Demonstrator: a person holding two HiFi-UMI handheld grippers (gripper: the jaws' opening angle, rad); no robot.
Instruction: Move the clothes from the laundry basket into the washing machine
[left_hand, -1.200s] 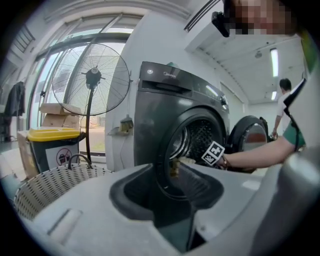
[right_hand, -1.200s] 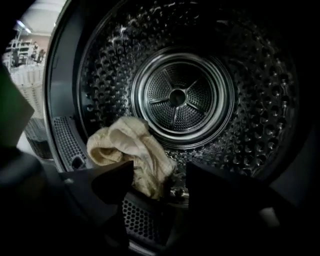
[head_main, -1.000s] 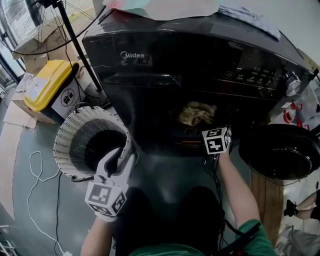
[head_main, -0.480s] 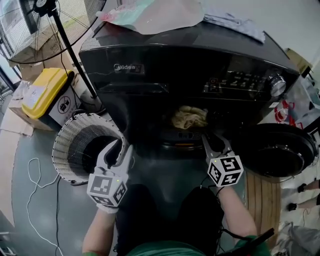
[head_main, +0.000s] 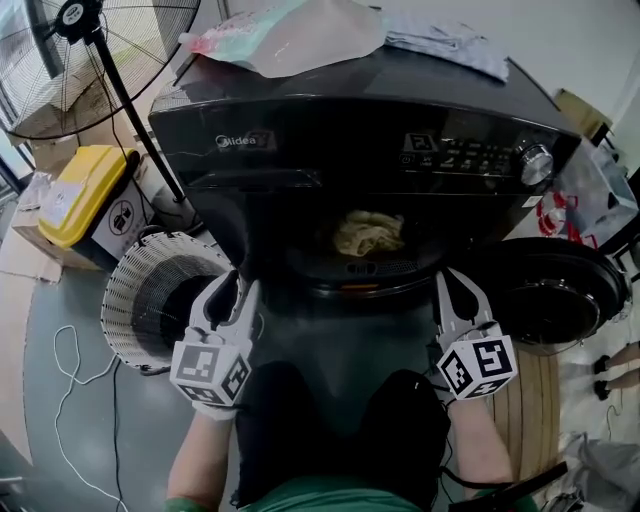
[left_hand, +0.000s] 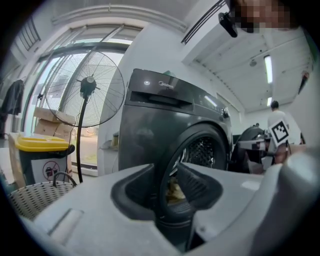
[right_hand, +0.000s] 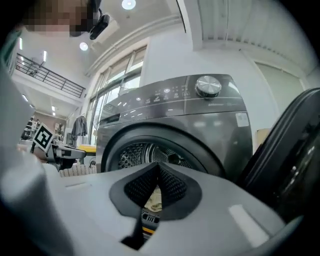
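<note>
Closest to us, we see the left gripper held low on the left. Its jaws are apart and have just been closing a little, with nothing caught between them; through the gap its own view shows only the washer's mouth. The right gripper sits about as near on the other side, jaws together at the tips and gripping nothing, pointing at the washer. Just beyond the left gripper, the basket stands on the floor by the washer's left front corner. Its inside is too dark for us to say what it holds. A white cable trails on the floor to the basket's left. The washer faces us with its door swung open to the right, just beyond the right gripper. In the drum we make out the clothes, a pale tan bundle lying low near the front lip, apart from both grippers. Along the back edge of the washer's top lie a pale crumpled sheet and a grey cloth. Further left stand a yellow-lidded bin and, behind it, a fan on its pole.
</note>
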